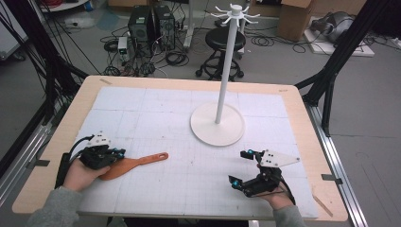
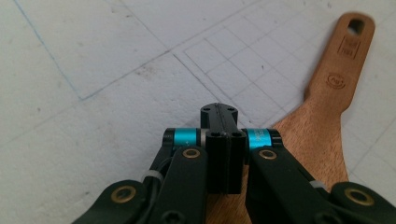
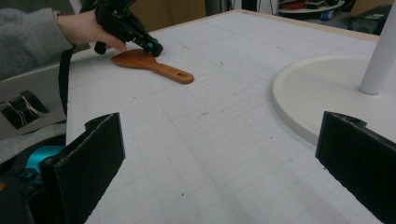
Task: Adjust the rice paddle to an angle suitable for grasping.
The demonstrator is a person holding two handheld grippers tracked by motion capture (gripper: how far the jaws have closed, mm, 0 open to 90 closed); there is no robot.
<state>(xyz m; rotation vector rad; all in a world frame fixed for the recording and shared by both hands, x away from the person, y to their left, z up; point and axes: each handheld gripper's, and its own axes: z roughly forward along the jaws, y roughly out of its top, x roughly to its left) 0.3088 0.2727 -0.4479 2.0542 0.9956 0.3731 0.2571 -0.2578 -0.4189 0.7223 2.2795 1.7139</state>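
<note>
Open tabletop [image 1: 156, 118] is lying around the wooden spatula [image 1: 137, 164]. The left gripper [image 1: 120, 152], jaws pressed together, is hovering over its blade; the right gripper [image 1: 240, 166] is resting spread, well apart.

Both sleeves [image 1: 59, 208] are grey knit. Each gripper, left [image 1: 119, 152] and right [image 1: 240, 167], is black with teal bands, brass-coloured rivets, a pale three-cornered top plate [image 1: 279, 159] and a trailing black cable [image 1: 63, 170].

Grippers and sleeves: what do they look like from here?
Both the left gripper and right gripper are black with teal accents, brass-coloured pivots, a pale three-cornered top plate and a trailing black cable. The right's pads are flat and black. Grey sleeves.
</note>
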